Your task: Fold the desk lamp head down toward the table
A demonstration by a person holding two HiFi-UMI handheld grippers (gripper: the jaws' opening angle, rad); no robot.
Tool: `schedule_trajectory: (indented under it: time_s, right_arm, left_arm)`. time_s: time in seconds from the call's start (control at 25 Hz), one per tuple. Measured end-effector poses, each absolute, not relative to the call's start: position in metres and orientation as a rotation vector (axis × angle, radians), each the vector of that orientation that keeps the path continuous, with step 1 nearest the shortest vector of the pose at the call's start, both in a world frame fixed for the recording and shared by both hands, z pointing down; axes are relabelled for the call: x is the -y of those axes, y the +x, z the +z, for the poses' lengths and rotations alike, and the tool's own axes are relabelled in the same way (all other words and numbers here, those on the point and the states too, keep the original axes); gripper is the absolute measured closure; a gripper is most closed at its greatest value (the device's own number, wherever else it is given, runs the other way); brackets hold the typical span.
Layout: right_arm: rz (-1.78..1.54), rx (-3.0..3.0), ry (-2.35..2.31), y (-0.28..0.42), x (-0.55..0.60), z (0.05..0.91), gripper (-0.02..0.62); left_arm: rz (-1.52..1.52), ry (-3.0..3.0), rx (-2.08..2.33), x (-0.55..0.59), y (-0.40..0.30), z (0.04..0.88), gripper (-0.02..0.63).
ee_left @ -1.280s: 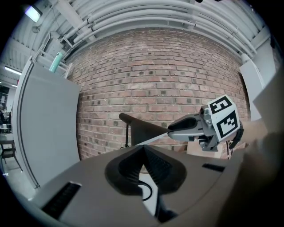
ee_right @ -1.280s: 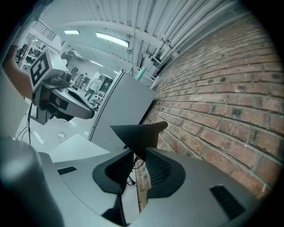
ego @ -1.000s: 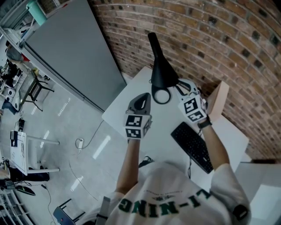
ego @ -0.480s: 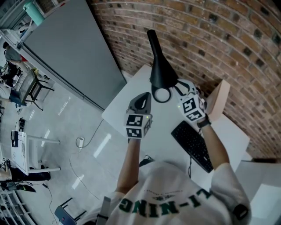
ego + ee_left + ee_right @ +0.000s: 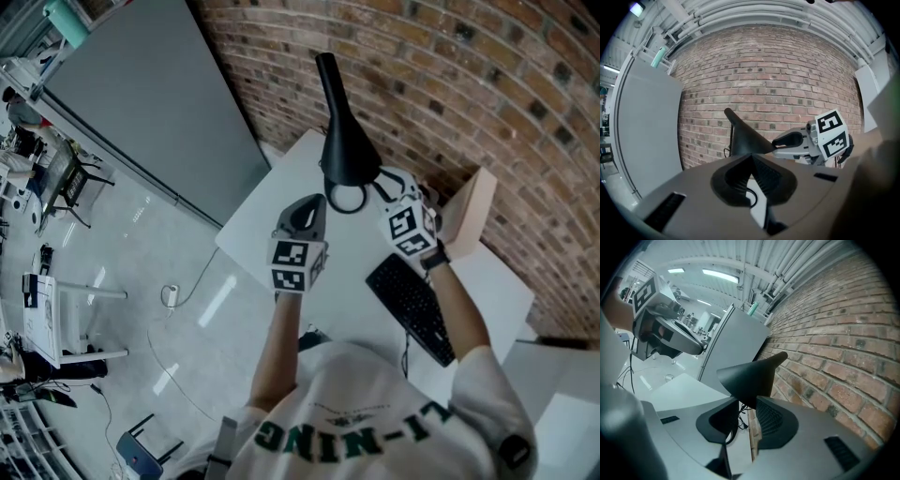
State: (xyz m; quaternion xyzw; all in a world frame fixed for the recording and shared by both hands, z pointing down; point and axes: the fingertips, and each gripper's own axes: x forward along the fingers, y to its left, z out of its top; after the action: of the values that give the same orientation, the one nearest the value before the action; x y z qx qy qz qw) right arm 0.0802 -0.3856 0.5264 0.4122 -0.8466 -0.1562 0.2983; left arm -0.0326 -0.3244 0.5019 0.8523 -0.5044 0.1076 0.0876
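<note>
R tongs: jaws apart and have just been opening. The rim of the lamp head dips into the gap at the tips, but the pads don't look pressed on it. Prob. let go, tho the rim hides the contact line. L tongs: jaws together at the tips, nothing in them. They hang just short of the head on the side away from the wall, not touching it.

Head: black cone above the table. Its narrow end points up & back toward the wall, and its wide mouth is tipped down toward the table. R tongs sit at its right rim, L tongs to its near-left. Stem runs down under the narrow end. Keyboard lies near-right of the head, well apart from it, by the R forearm. Grey panel stands left of the head, past the table edge.

Progress, my read: the fold looks mostly done, since the mouth already faces down & the R jaws are off the rim. Left to do: check whether the joint has more travel & push the head lower if so. Otherwise pull R tongs clear w/o knocking the rim. L tongs show no part in the job in these views.
</note>
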Motion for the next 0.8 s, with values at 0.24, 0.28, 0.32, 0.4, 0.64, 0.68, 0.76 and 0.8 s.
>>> schedule_trajectory:
  time_s: [0.24, 0.28, 0.32, 0.4, 0.64, 0.68, 0.76, 0.8]
  right_arm:
    - [-0.411, 2.233, 1.103, 0.078, 0.389, 0.535, 0.485]
    - [-0.41, 2.231, 1.106, 0.079, 0.39, 0.539, 0.483]
    - [-0.412, 2.227, 1.106, 0.079, 0.391, 0.542, 0.483]
    - [-0.419, 2.218, 1.105, 0.078, 0.393, 0.545, 0.483]
    - [-0.459, 2.191, 1.102, 0.078, 0.399, 0.559, 0.481]
    - [-0.472, 2.185, 1.101, 0.078, 0.4, 0.561, 0.482]
    - [-0.491, 2.174, 1.098, 0.077, 0.403, 0.564, 0.482]
    - [-0.497, 2.17, 1.098, 0.077, 0.404, 0.566, 0.482]
  left_arm:
    - [0.353, 2.524, 1.486, 0.325, -0.033, 0.514, 0.612]
    - [0.355, 2.522, 1.484, 0.325, -0.034, 0.514, 0.612]
    - [0.358, 2.517, 1.483, 0.326, -0.034, 0.515, 0.612]
    - [0.362, 2.509, 1.483, 0.326, -0.036, 0.517, 0.612]
    - [0.364, 2.501, 1.486, 0.329, -0.039, 0.525, 0.612]
    - [0.368, 2.496, 1.483, 0.328, -0.039, 0.527, 0.612]
    - [0.363, 2.488, 1.483, 0.329, -0.041, 0.528, 0.612]
    - [0.354, 2.488, 1.487, 0.33, -0.042, 0.528, 0.612]
